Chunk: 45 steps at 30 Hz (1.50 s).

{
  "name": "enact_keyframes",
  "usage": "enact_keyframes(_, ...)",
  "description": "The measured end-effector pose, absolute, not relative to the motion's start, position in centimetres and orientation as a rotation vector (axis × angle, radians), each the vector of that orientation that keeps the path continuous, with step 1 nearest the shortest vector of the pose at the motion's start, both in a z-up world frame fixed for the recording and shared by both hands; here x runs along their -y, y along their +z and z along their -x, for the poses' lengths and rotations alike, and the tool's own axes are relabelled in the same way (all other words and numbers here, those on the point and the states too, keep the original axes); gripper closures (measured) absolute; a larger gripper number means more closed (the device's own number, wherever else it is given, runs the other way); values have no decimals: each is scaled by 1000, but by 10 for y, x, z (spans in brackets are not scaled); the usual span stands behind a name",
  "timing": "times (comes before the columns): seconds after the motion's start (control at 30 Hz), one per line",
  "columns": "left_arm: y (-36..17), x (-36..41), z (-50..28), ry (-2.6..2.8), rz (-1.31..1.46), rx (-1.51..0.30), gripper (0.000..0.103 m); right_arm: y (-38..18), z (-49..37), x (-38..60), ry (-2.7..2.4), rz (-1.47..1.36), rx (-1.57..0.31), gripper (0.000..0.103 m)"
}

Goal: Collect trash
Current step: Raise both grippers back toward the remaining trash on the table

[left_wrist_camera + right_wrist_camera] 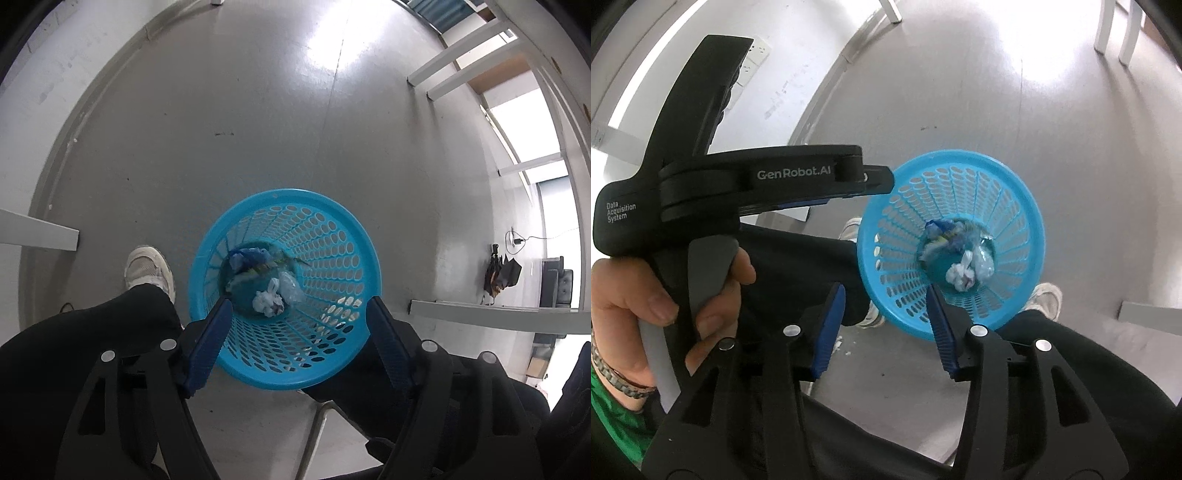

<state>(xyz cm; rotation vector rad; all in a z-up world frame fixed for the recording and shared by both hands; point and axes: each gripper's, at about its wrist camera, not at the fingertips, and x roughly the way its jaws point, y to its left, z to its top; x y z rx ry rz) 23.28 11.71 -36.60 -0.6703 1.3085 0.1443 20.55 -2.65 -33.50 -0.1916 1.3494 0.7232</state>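
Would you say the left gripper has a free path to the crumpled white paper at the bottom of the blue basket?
Probably yes: the left gripper is open above the blue perforated plastic basket, and nothing covers the crumpled white paper.

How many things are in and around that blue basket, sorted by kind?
Blue basket: 1
White crumpled paper wad: 1
Clear plastic wrapper: 1
Blue wrapper: 1
White shoes: 2
Total: 6, though the pile at the basket's bottom may hide more scraps.
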Motion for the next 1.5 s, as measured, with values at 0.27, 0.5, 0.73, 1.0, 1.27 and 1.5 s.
enact_keyframes(0.27, -337, -122, -207, 169, 671, -1224, 29, -319, -187, 33, 687, 257, -1270, 56)
enact_keyframes(0.5, -304, -98, -186, 132, 537, -1146, 29, -294, -166, 46, 656, 280, -1174, 54)
enact_keyframes(0.73, -260, -84, -153, 132, 406, -1063, 29, -251, -142, 77, 575, 275, -1033, 49)
enact_keyframes(1.0, -204, -68, -108, 115, 318, -990, 29, -207, -104, 106, 583, 237, -880, 38)
enact_keyframes(1.27, -145, -56, -61, 37, 269, -815, 14, -151, -68, 134, 569, 206, -715, 29)
enact_keyframes(1.5, -99, -43, -27, 32, 150, -658, 6, -111, -47, 158, 530, 182, -593, 21)
